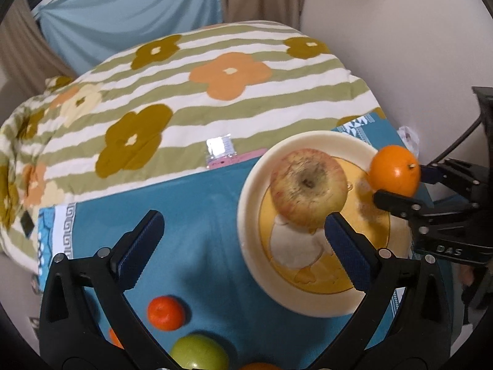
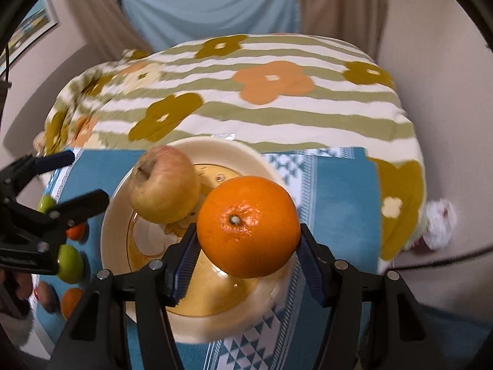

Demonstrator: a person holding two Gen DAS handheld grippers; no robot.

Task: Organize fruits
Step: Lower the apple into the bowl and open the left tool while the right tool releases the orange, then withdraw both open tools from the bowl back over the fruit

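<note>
A cream plate (image 1: 255, 182) with a yellow centre sits on a teal cloth (image 1: 191, 215). A yellow-red apple (image 1: 308, 185) lies on it, also in the right wrist view (image 2: 163, 185). My right gripper (image 2: 248, 246) is shut on a large orange (image 2: 248, 226) and holds it above the plate's (image 2: 114, 215) near-right rim; it also shows in the left wrist view (image 1: 397, 182) with the orange (image 1: 393, 169). My left gripper (image 1: 243, 240) is open and empty, left of the plate, one finger by the apple.
A small tangerine (image 1: 166, 308) and a green apple (image 1: 197, 353) lie on the cloth near my left gripper. More fruit lies left of the plate in the right wrist view: green apples (image 2: 69, 263), a tangerine (image 2: 71, 303). A flowered striped quilt (image 1: 185, 92) lies beyond.
</note>
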